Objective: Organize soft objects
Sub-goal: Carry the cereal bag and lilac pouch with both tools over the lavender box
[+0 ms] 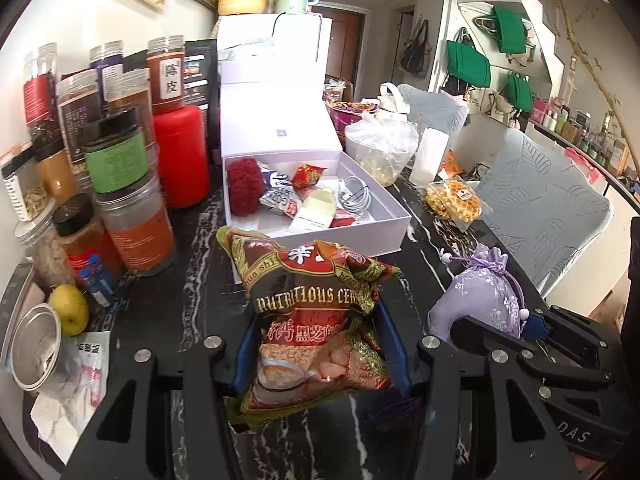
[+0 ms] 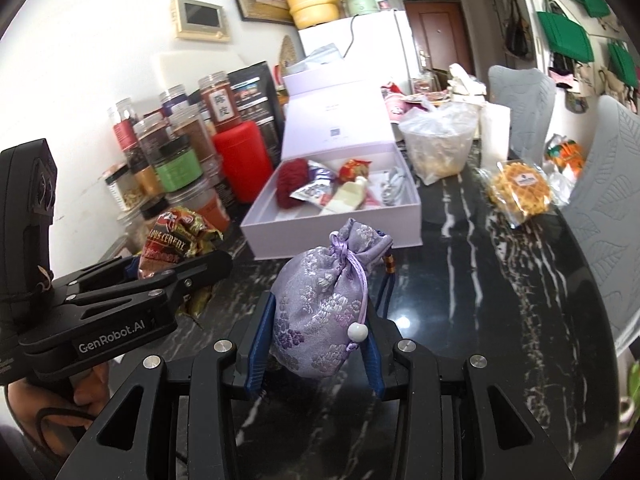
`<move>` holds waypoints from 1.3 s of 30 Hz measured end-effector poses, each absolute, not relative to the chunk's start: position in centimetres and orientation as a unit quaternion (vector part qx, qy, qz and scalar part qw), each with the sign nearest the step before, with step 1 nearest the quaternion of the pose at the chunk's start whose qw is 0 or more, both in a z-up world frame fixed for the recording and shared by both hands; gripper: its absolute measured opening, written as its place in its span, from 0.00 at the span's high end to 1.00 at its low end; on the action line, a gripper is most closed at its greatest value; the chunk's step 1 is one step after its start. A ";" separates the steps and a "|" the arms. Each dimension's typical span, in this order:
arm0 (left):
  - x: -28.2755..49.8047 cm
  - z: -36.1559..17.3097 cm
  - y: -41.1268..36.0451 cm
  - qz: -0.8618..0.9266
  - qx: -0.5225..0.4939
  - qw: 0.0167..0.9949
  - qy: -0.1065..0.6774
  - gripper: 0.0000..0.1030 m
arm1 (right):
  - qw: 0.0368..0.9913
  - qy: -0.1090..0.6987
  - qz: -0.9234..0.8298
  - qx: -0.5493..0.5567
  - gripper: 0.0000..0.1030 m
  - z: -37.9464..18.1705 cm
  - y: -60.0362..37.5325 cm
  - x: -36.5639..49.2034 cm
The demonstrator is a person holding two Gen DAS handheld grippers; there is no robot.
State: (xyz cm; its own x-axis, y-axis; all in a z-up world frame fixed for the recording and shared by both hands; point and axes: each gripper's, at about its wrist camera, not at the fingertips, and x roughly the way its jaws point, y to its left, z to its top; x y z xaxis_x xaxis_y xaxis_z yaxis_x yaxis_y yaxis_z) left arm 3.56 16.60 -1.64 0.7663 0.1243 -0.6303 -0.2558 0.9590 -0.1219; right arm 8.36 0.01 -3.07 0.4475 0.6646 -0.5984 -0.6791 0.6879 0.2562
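Observation:
My left gripper (image 1: 322, 344) is shut on a red and gold cereal bag (image 1: 316, 320), held above the dark marble table (image 1: 408, 292) in front of an open white box (image 1: 394, 216). The box holds a dark red knitted item (image 1: 245, 186), snack packets and a white cable. My right gripper (image 2: 316, 336) is shut on a lilac embroidered drawstring pouch (image 2: 320, 300), also in front of the box (image 2: 332, 236). In the right wrist view the left gripper (image 2: 132, 280) and its cereal bag (image 2: 176, 240) show at the left. In the left wrist view the pouch (image 1: 480, 300) shows at the right.
Several jars (image 1: 116, 152) and a red canister (image 1: 182, 156) stand at the left. A yellow fruit (image 1: 70, 308) and a tin (image 1: 34, 348) lie near the front left. A plastic bag (image 1: 380, 148), packed waffles (image 1: 454, 200) and grey chairs (image 1: 544, 208) are at the right.

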 end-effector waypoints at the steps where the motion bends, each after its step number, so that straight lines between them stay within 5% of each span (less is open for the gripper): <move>1: 3.2 -1.6 16.9 0.105 -0.103 0.934 0.326 0.49 | 0.849 0.346 0.400 -0.011 0.62 -3.0 0.3 8.1; 39: 9.1 5.7 22.9 0.089 -0.100 0.962 0.238 0.49 | 0.844 0.284 0.455 -0.004 0.62 5.9 7.5 14.5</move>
